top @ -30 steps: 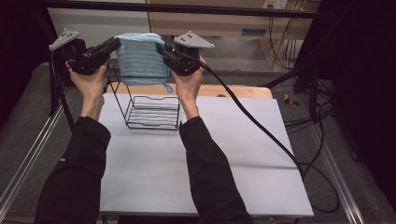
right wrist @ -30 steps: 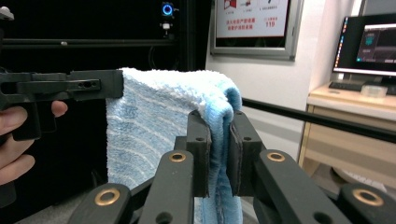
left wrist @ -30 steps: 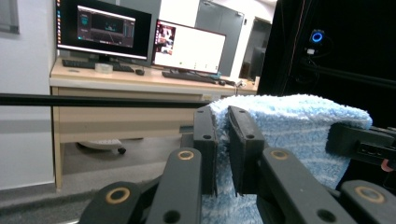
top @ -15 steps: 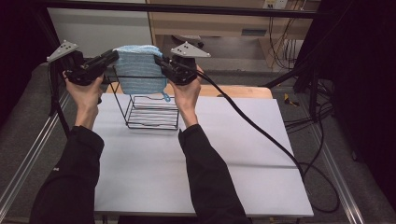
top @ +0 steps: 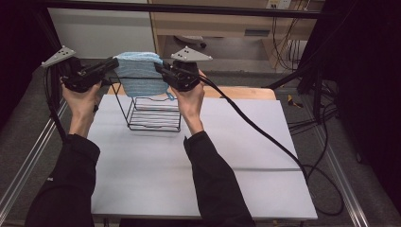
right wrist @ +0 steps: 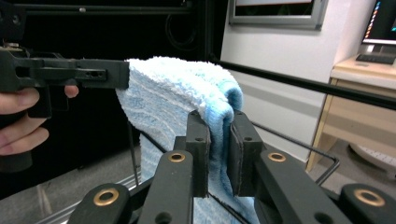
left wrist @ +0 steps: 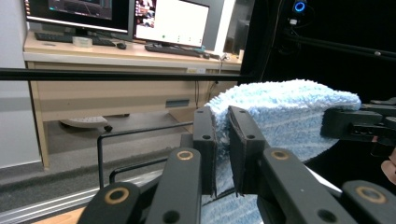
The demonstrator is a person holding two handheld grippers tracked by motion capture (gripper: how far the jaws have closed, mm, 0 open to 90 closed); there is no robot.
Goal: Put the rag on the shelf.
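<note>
A light blue striped towel (top: 140, 74) hangs folded between the two grippers, just above a black wire rack (top: 153, 111) on the white table (top: 236, 156). My left gripper (top: 113, 64) is shut on the towel's left end, its pads pinching the cloth (left wrist: 222, 140). The right gripper (top: 158, 67) is shut on the other end, with the towel's fold squeezed between its jaws (right wrist: 218, 135). The towel (left wrist: 285, 112) sags toward the rack's top bar; whether it touches the wire I cannot tell. The towel (right wrist: 173, 93) stretches away to the left gripper (right wrist: 123, 73).
The wire rack stands at the table's far left part. A thick black cable (top: 265, 137) trails from the right gripper across the table to the right edge. A wooden board (top: 246, 92) lies behind the rack. Metal frame rails (top: 28, 161) border the table.
Both hands have come down and toward the near side with the towel stretched between them, so it now hangs lower, close over the rack. The grips are unchanged.
</note>
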